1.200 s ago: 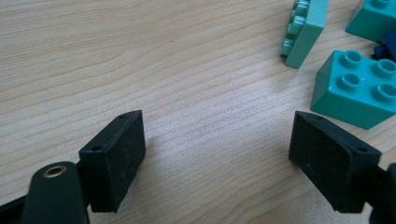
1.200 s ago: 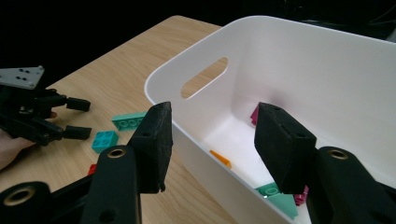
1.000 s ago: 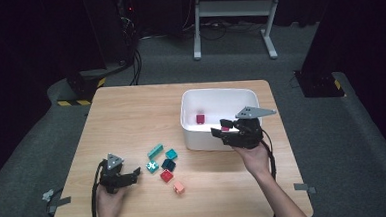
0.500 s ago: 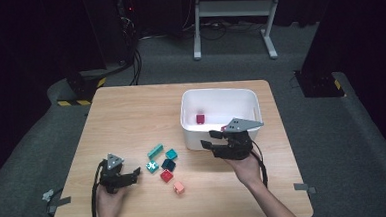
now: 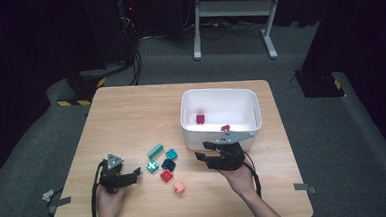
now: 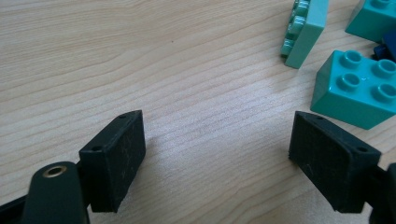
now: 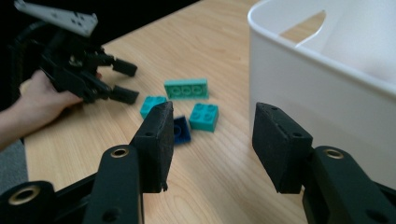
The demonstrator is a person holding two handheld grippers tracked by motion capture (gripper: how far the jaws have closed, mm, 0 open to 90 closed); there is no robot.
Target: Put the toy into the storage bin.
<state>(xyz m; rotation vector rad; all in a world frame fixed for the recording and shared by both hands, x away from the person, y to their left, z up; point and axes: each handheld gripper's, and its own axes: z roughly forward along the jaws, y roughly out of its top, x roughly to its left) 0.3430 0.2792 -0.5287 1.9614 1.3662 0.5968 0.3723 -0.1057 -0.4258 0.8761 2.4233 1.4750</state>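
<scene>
The right claw [image 5: 201, 153] is spread and empty, low over the bench [image 5: 131, 116] just in front of the white bin [image 5: 221, 132]; its jaws have just closed a little. The left claw [image 5: 133, 174], also spread and empty, rests left of the loose bricks. Two red bricks [image 5: 200, 118] already lie inside the bin, while six bricks, among them the dark blue one [image 5: 168, 164], are left of it.

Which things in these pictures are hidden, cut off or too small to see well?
- Dark blue brick: right gripper view, partly hidden behind that gripper's left jaw.
- Teal brick: left gripper view, cut off by the top right corner.
- Two red bricks in the white bin: high view, too small to tell their shape; one is partly behind the near wall.
</scene>
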